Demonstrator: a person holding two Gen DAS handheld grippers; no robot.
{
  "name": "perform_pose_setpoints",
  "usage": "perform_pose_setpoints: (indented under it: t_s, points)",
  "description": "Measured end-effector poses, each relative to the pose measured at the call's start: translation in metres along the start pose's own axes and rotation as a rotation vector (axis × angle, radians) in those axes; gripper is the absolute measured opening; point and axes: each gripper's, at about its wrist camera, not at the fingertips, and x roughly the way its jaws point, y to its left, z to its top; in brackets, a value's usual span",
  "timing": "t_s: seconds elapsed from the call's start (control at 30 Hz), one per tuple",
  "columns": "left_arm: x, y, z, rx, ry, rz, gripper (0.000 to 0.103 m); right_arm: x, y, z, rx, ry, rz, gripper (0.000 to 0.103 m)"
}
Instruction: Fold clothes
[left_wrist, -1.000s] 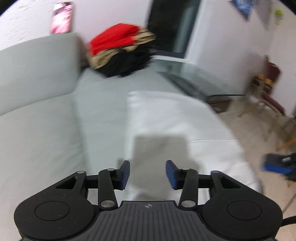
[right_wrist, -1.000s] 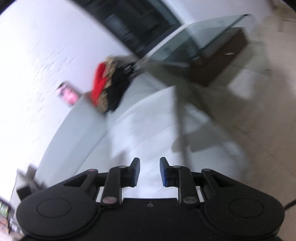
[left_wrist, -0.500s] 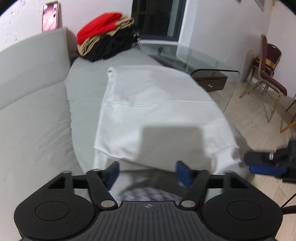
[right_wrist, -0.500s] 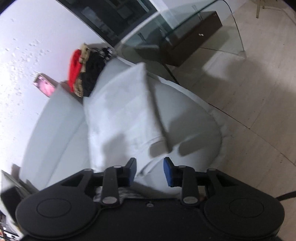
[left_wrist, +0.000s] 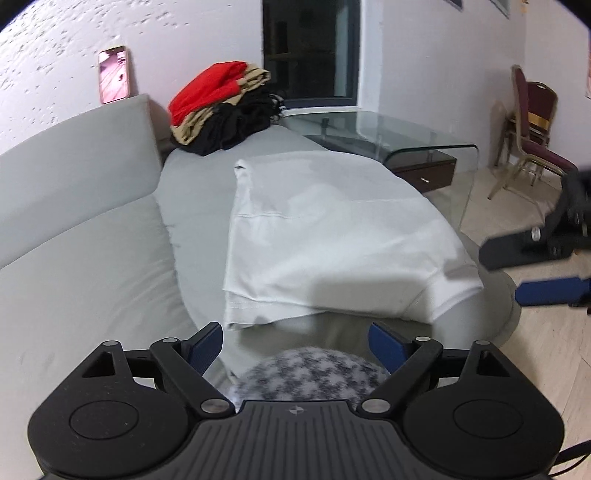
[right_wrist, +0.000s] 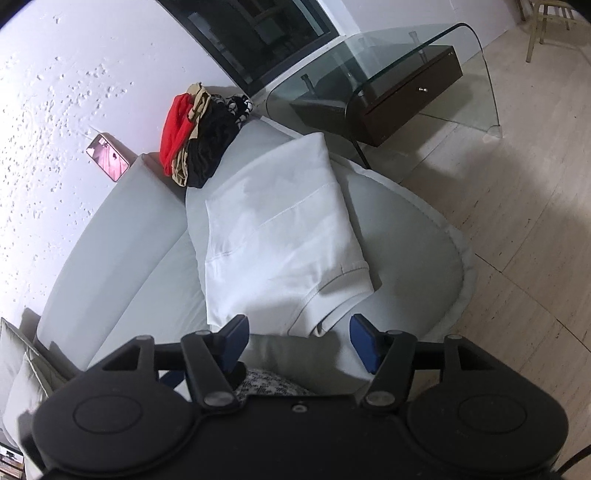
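Note:
A folded white garment (left_wrist: 325, 236) lies flat on the grey sofa seat (left_wrist: 195, 184); it also shows in the right wrist view (right_wrist: 273, 236), with a ribbed cuff (right_wrist: 351, 282) at its near right corner. My left gripper (left_wrist: 295, 345) is open and empty, held just short of the garment's near edge. My right gripper (right_wrist: 299, 341) is open and empty above the garment's near edge; it also shows at the right of the left wrist view (left_wrist: 535, 266).
A pile of red, tan and black clothes (left_wrist: 221, 107) sits at the sofa's far end. A glass side table (left_wrist: 399, 140) with a dark drawer stands to the right, chairs (left_wrist: 532, 122) beyond. A checked cloth (left_wrist: 306, 376) lies below my left gripper. A phone (left_wrist: 112, 74) leans on the wall.
Both grippers have pulled back from the white garment and opened wider. The garment now lies folded and free on the seat.

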Motion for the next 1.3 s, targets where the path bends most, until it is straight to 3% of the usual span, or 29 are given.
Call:
perform_pose_setpoints:
  t_s: [0.3, 0.5, 0.6, 0.63, 0.67, 0.7, 0.73, 0.8, 0.83, 0.93, 0.97, 1.0, 1.07, 1.13, 1.2, 1.23, 1.27, 1.3]
  points:
    - [-0.003, 0.006, 0.017, -0.027, 0.016, 0.037, 0.091, 0.009, -0.001, 0.004, 0.004, 0.029, 0.01, 0.062]
    - [-0.004, 0.016, 0.021, -0.049, 0.027, 0.04, 0.092, 0.009, 0.001, 0.004, -0.023, 0.002, 0.007, 0.076]
    - [-0.003, 0.025, 0.023, -0.056, 0.018, 0.062, 0.091, 0.011, 0.001, 0.003, -0.029, -0.006, 0.016, 0.077]
    - [-0.003, 0.029, 0.024, -0.067, 0.01, 0.068, 0.089, 0.012, 0.001, 0.002, -0.03, -0.008, 0.024, 0.073]
    - [-0.003, 0.033, 0.025, -0.077, 0.003, 0.075, 0.088, 0.013, 0.001, 0.002, -0.045, -0.015, 0.022, 0.056]
    - [-0.002, 0.037, 0.025, -0.088, -0.004, 0.081, 0.082, 0.015, 0.001, 0.001, -0.059, -0.022, 0.02, 0.044]
    - [-0.001, 0.041, 0.026, -0.094, 0.0, 0.079, 0.068, 0.016, 0.001, 0.001, -0.073, -0.029, 0.018, 0.028]
    - [0.004, 0.045, 0.026, -0.091, 0.018, 0.071, 0.052, 0.021, -0.001, 0.001, -0.078, -0.03, 0.019, 0.023]
    - [0.007, 0.046, 0.027, -0.081, 0.024, 0.066, 0.051, 0.023, -0.002, 0.002, -0.073, -0.029, 0.028, 0.023]
    - [0.016, 0.044, 0.034, -0.059, -0.009, 0.044, 0.055, 0.033, -0.004, 0.007, -0.063, -0.019, 0.061, 0.023]
    - [0.02, 0.042, 0.039, -0.051, -0.017, 0.022, 0.06, 0.037, -0.004, 0.009, -0.064, -0.016, 0.072, 0.023]
    - [0.026, 0.039, 0.043, -0.042, -0.018, -0.005, 0.072, 0.042, -0.003, 0.011, -0.064, -0.014, 0.082, 0.023]
    - [0.045, 0.033, 0.052, -0.02, 0.003, -0.053, 0.078, 0.051, 0.0, 0.016, -0.071, -0.016, 0.108, 0.023]
    - [0.069, 0.026, 0.06, 0.001, 0.052, -0.079, 0.076, 0.062, 0.003, 0.021, -0.095, -0.024, 0.116, 0.023]
    - [0.1, 0.019, 0.064, 0.034, 0.165, -0.04, 0.075, 0.076, 0.001, 0.023, -0.102, -0.016, 0.083, 0.023]
    - [0.114, 0.017, 0.063, 0.06, 0.25, 0.015, 0.079, 0.08, -0.004, 0.023, -0.084, -0.008, 0.056, 0.016]
    - [0.117, 0.017, 0.062, 0.069, 0.287, 0.049, 0.081, 0.085, -0.009, 0.024, -0.065, -0.001, 0.03, 0.004]
    - [0.117, 0.019, 0.061, 0.073, 0.307, 0.076, 0.083, 0.083, -0.015, 0.024, -0.031, 0.006, 0.025, 0.002]
